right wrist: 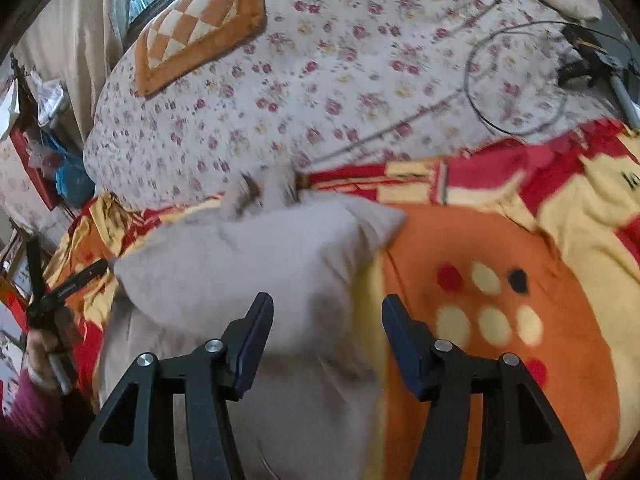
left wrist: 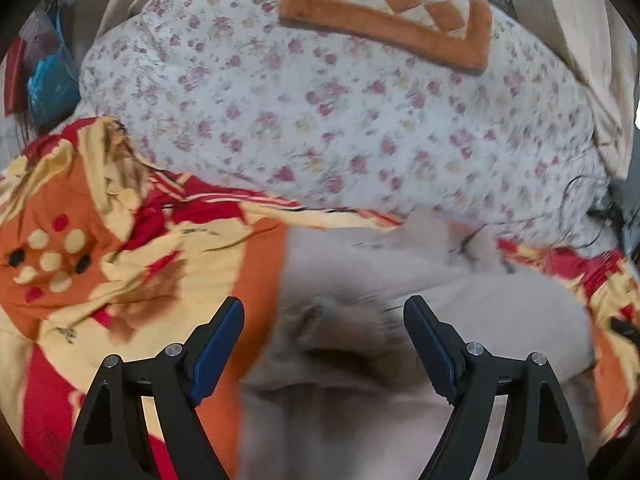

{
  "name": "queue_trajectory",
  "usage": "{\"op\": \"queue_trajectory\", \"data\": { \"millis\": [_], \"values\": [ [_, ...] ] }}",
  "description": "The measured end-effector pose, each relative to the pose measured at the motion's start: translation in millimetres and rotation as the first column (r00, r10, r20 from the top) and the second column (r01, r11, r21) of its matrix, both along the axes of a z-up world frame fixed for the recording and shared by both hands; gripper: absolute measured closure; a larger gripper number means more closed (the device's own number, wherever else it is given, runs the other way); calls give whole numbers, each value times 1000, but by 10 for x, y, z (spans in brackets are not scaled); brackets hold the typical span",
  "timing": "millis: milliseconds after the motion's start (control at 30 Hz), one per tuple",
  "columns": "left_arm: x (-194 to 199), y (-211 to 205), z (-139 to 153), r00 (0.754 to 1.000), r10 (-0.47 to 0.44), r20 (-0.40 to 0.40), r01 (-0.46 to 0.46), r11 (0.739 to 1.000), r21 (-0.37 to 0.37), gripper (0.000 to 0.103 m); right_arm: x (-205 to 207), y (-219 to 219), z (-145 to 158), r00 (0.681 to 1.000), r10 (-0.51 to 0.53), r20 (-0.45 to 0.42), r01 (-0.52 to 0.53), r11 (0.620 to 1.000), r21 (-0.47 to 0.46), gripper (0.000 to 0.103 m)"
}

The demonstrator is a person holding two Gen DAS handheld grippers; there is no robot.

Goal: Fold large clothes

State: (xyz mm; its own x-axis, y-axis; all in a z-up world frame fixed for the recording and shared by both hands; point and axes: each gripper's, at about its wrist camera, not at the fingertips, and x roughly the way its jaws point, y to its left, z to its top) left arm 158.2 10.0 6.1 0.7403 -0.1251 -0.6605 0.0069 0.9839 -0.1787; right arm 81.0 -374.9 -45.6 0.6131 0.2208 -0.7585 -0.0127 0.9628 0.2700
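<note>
A pale grey garment (left wrist: 420, 296) lies bunched on a red, orange and yellow blanket (left wrist: 120, 248). My left gripper (left wrist: 324, 308) hangs above the garment, open wide, with nothing between its blue pads. In the right wrist view the same grey garment (right wrist: 256, 264) lies folded over itself in a soft heap on the blanket (right wrist: 500, 248). My right gripper (right wrist: 328, 308) is open above the garment's right edge and holds nothing. The left gripper (right wrist: 76, 276) shows at the far left of that view, held in a hand (right wrist: 44, 356).
A floral bedspread (left wrist: 360, 120) covers the bed behind the blanket. An orange and cream checked cushion (left wrist: 392, 4) lies at the far end. A black cable loop (right wrist: 516, 80) and a small black device (right wrist: 588, 56) rest on the bedspread at right. Curtains and clutter stand beside the bed.
</note>
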Motion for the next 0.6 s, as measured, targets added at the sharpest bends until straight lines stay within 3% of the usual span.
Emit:
{"op": "queue_trajectory", "data": {
  "millis": [67, 167, 233, 333, 433, 600],
  "values": [
    [-29, -156, 5, 1000, -6, -2, 6, 1000, 28, 21, 209, 190, -14, 1000, 7, 13, -7, 1000, -20, 50],
    [50, -369, -170, 999, 15, -34, -10, 986, 164, 22, 462, 456, -139, 999, 41, -6, -41, 999, -36, 57],
    [166, -467, -395, 995, 41, -88, -20, 975, 219, 21, 538, 561, -264, 999, 35, -9, -36, 990, -139, 61],
    [451, -478, -711, 977, 69, -203, -33, 984, 175, 19, 590, 471, -568, 997, -17, -77, 1, 977, -212, 61],
    [439, -573, -637, 983, 67, -173, -33, 981, 193, 20, 538, 295, -763, 995, -38, -94, 23, 988, -154, 59],
    [377, -570, -456, 988, 68, -139, -39, 980, 196, 21, 448, 235, -507, 996, -53, -72, 46, 994, -97, 54]
  ]
}}
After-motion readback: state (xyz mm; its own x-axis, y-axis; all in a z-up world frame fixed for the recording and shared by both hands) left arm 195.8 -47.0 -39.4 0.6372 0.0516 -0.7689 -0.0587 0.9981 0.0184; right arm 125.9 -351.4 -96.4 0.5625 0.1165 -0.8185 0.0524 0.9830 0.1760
